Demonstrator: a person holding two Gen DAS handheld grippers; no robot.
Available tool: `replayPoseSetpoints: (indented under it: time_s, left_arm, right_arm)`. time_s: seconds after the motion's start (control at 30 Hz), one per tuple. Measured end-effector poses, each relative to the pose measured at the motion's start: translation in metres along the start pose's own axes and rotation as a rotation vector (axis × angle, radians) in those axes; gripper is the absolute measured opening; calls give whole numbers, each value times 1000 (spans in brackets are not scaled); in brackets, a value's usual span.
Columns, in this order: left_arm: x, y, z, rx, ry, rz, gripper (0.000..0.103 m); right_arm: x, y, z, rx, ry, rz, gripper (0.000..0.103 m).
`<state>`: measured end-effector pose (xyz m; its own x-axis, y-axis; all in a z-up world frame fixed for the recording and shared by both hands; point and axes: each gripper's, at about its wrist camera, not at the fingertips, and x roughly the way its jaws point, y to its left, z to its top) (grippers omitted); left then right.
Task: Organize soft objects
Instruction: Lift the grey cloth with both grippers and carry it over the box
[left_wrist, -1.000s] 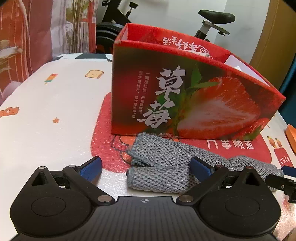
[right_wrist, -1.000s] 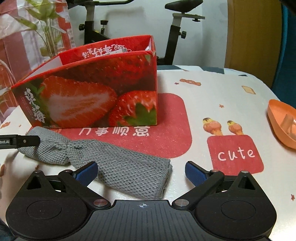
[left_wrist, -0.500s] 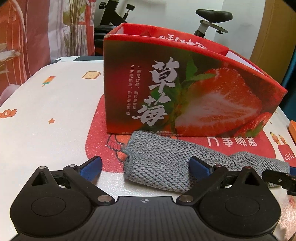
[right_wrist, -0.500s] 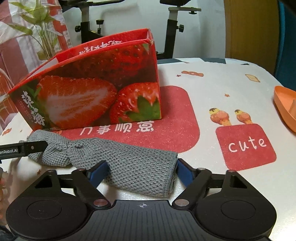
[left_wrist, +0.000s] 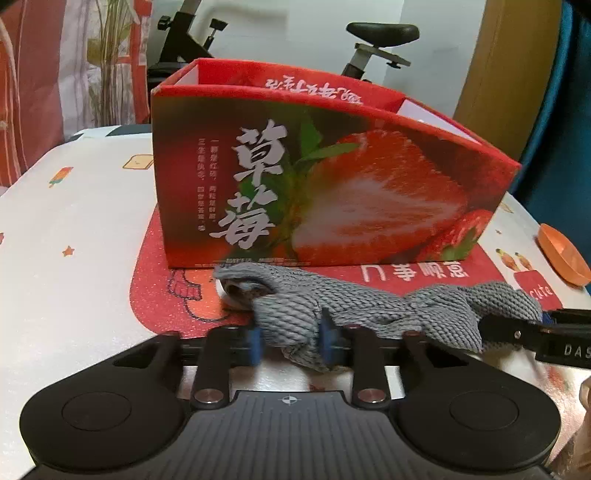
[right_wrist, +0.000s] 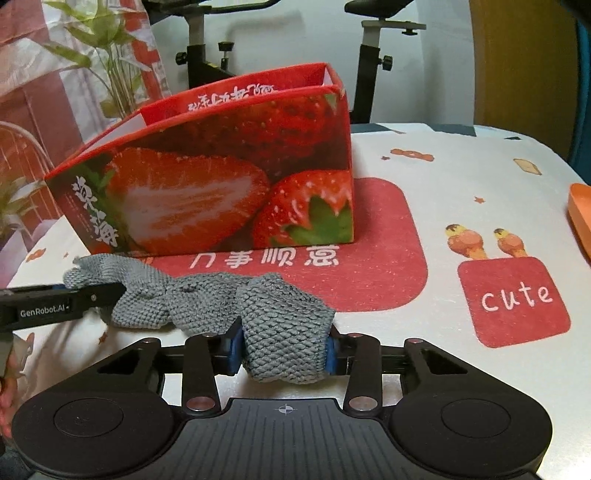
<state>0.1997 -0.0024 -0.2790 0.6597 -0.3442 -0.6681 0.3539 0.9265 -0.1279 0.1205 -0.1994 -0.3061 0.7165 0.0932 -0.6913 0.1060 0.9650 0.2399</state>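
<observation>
A grey knitted cloth (left_wrist: 369, 306) lies twisted in front of a red strawberry-printed box (left_wrist: 317, 177). My left gripper (left_wrist: 291, 341) is closing, and its blue pads pinch the cloth's left end. In the right wrist view the cloth (right_wrist: 207, 299) stretches leftwards, and my right gripper (right_wrist: 283, 352) is closing with its pads squeezing the bunched right end. Each gripper's black finger shows at the edge of the other's view. The box (right_wrist: 221, 184) stands open-topped just behind the cloth.
The table wears a white cartoon-print cover with a red patch (right_wrist: 369, 258) under the box. An orange dish (left_wrist: 563, 256) sits at the right edge. An exercise bike (left_wrist: 376, 44) and a potted plant (right_wrist: 107, 62) stand behind the table.
Both grippers have gone from wide open to closed onto the ends of the grey cloth. The cloth has bunched up and twisted between them.
</observation>
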Motion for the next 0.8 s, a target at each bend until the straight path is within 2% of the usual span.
replayPoseSetpoints:
  time_s: [0.2,0.43,0.67,0.8]
  left_arm:
    - [-18,4,-2,-31,-42,-16,20]
    - [-67,2,21,-47,-191,-17,20]
    - [-101,-5,70,6,-339,3,20]
    - [-95,-8,101,37,-367,30,20]
  right_arm:
    - [-17,0,7,8,-41,26,36]
    - [-48,8,26,-10,-129,96,35]
    - [-86,27,77,-106,-256,150,35]
    - [-87,37,117,-161,-291,147,34]
